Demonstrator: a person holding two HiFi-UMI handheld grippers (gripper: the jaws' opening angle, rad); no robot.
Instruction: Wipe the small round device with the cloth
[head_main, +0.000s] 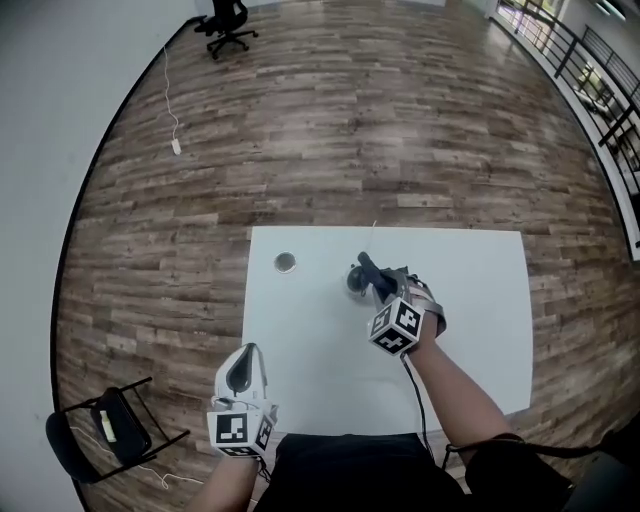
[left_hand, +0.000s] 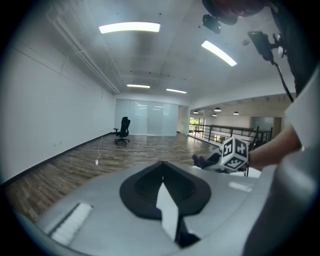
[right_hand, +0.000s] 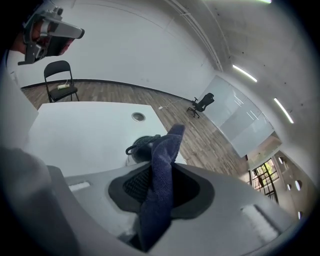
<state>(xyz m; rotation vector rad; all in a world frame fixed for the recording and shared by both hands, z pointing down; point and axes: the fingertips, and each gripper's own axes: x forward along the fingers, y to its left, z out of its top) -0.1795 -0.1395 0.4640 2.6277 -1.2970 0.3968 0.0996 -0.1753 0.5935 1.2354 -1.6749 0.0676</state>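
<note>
- The right gripper (head_main: 386, 288) is out over the middle of the white worktop (head_main: 480, 300). Its jaws are pinching the dark blue cloth (right_hand: 168, 150), and a fold of it stands up between them and pokes out past the tips.
- The small round device (right_hand: 140, 147), dark with a loop of cord on top, sits on the worktop just beyond those jaws. In the right gripper view it is a shade left of the cloth.
- From the head view the device lies right at the cloth's far end, but whether cloth and device touch, I cannot tell.
- The left gripper (head_main: 243, 362) hangs at the worktop's near left edge, well apart from the device. Its jaws are pressed together with nothing between them.
- The left gripper view looks across at the right gripper's marker cube (left_hand: 235, 153), with a bit of the cloth showing just beside it.
- A small round metal fitting (head_main: 286, 262) sits in the worktop to the left of the device, apart from it.
- Down on the wooden floor (head_main: 330, 120), a black folding chair (head_main: 105, 430) stands near the left gripper's side. An office chair (head_main: 228, 24) stands far back.
</note>
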